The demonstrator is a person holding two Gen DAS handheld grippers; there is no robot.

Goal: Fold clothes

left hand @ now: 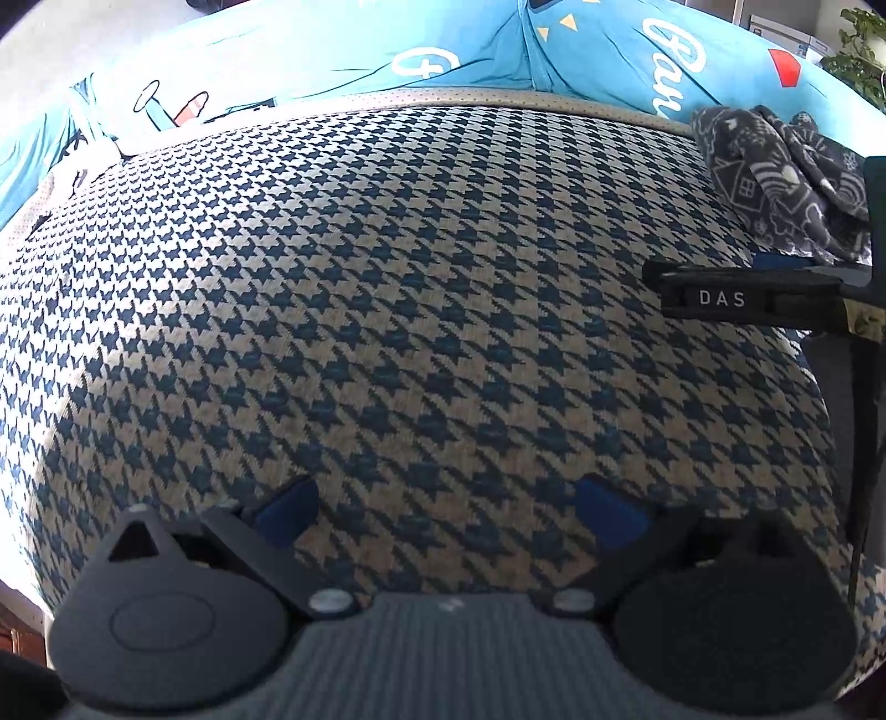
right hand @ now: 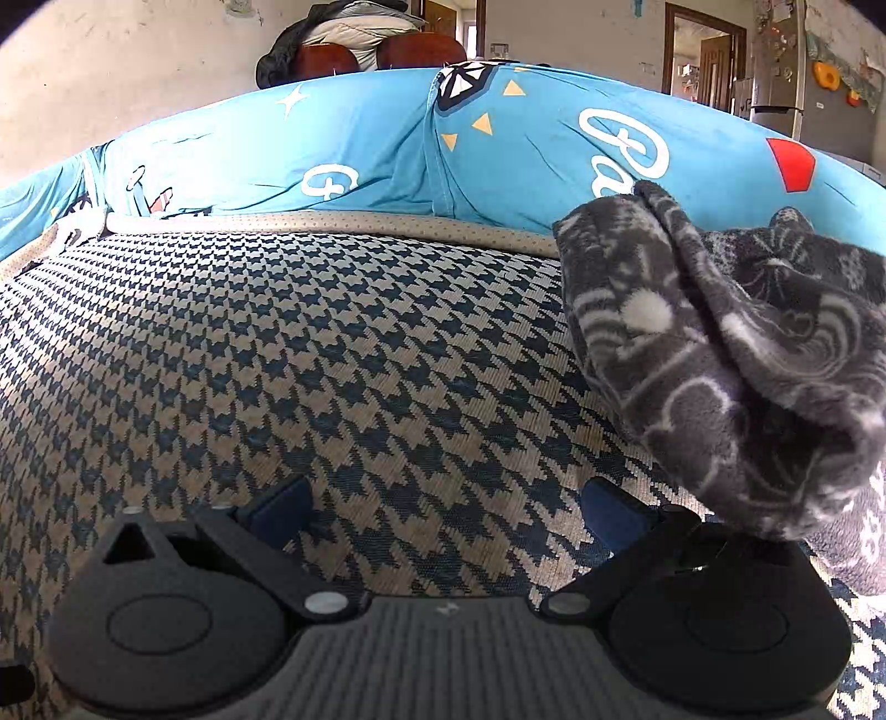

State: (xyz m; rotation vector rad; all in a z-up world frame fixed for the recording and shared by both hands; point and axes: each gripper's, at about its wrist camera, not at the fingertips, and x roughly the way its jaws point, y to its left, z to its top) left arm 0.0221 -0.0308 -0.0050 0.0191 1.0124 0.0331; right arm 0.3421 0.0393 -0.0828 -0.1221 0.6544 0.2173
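Note:
A crumpled grey fleece garment (right hand: 731, 360) with white patterns lies in a heap at the right of a houndstooth cushion (right hand: 310, 354). It also shows in the left wrist view (left hand: 786, 171) at the far right. My right gripper (right hand: 448, 515) is open and empty, its right finger just left of and below the heap. My left gripper (left hand: 448, 509) is open and empty over the bare cushion (left hand: 387, 310), well left of the garment. The right gripper's body (left hand: 747, 296) shows at the right edge of the left wrist view.
A turquoise printed bedsheet (right hand: 387, 155) covers the backrest behind the cushion. A beige dotted strip (right hand: 332, 224) runs along the cushion's far edge. Chairs with bundled bedding (right hand: 354, 39), doors and a fridge (right hand: 775, 77) stand in the room behind.

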